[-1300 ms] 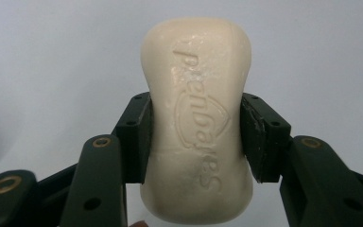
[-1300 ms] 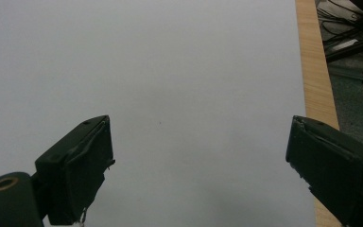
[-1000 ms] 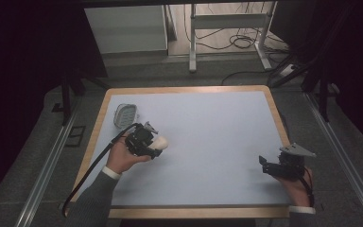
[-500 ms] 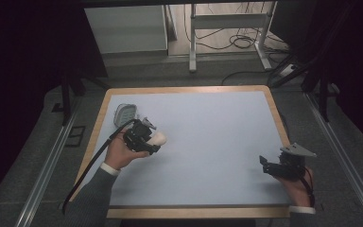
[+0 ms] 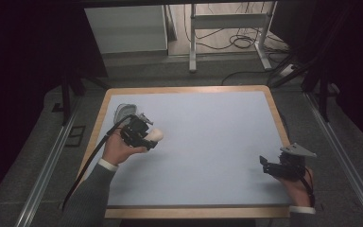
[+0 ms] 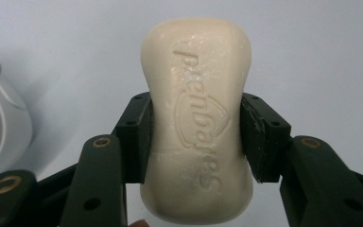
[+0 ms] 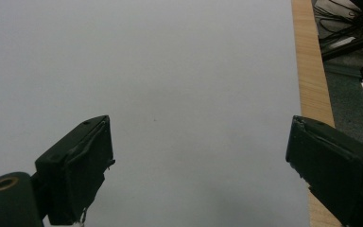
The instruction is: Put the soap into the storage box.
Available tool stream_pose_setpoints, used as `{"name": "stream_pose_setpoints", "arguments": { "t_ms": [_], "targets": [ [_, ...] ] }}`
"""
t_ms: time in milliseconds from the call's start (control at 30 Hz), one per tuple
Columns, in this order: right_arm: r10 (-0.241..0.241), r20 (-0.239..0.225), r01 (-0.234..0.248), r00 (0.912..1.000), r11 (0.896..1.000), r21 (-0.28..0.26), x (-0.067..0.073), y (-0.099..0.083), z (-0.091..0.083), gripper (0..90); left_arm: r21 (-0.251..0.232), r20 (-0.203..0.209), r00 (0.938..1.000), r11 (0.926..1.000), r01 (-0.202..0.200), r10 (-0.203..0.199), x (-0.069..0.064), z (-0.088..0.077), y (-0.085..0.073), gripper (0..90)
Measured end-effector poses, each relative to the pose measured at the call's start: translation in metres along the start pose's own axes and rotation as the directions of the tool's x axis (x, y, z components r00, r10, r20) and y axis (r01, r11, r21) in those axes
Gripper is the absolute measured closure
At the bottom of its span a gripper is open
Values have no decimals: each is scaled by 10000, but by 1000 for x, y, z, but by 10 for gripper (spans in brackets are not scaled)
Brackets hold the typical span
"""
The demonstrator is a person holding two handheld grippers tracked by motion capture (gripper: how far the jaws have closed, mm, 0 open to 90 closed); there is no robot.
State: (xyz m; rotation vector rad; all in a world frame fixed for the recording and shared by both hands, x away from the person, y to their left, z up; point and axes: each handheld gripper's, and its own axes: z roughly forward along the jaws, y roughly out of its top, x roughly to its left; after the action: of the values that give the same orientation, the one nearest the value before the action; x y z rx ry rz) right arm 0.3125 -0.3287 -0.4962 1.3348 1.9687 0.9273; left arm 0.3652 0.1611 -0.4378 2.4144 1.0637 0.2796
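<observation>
A: High view?
B: Left tool (image 5: 144, 134) over the tabletop (image 5: 208, 142), near its left edge, clamped on a pale soap (image 5: 155, 135). Soap sticks out to the right of the jaws, held clear of the surface. Grey dish (image 5: 123, 111) just beyond, near the far-left corner. Right tool (image 5: 270, 166) low over the near-right corner, well apart from the soap.

A: Left gripper view?
B: Soap (image 6: 198, 118) upright between both black pads, pinched at its narrow waist, embossed lettering facing the camera. Jaws pressed on both sides, so closed on the bar. White slotted dish (image 6: 0, 123) at the left edge, apart from the soap.

A: Right gripper view?
B: Right tool (image 7: 198, 165) spread wide, nothing between the jaws. Bare tabletop (image 7: 170, 71) below, wooden rim at the right.
</observation>
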Motion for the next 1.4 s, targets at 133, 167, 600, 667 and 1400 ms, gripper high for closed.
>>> {"name": "stream_pose_setpoints", "arguments": {
  "t_ms": [133, 167, 600, 667, 1400],
  "targets": [
    [21, 12, -21, 10000, 10000, -19, 0, 0, 0, 79, -30, -45, 10000, 10000, 77, -77, 4, -2, 1, 496],
    [26, 11, -26, 10000, 10000, -14, -1, 0, 0, 80, -42, -61, 9999, 9999, 100, -100, 5, -2, 2, 496],
    [18, 13, -18, 10000, 10000, -32, -1, 0, -1, 80, -66, -187, 9993, 9994, 330, -331, 16, -6, 4, 496],
    [18, 9, -18, 10000, 10000, -36, -1, 0, -1, 79, -63, -180, 9993, 9994, 333, -334, 17, -7, 4, 496],
    [50, 25, -50, 10000, 10000, -39, -2, 0, -1, 79, -149, -438, 9968, 9977, 656, -662, 34, -14, 4, 496]
  ]
}}
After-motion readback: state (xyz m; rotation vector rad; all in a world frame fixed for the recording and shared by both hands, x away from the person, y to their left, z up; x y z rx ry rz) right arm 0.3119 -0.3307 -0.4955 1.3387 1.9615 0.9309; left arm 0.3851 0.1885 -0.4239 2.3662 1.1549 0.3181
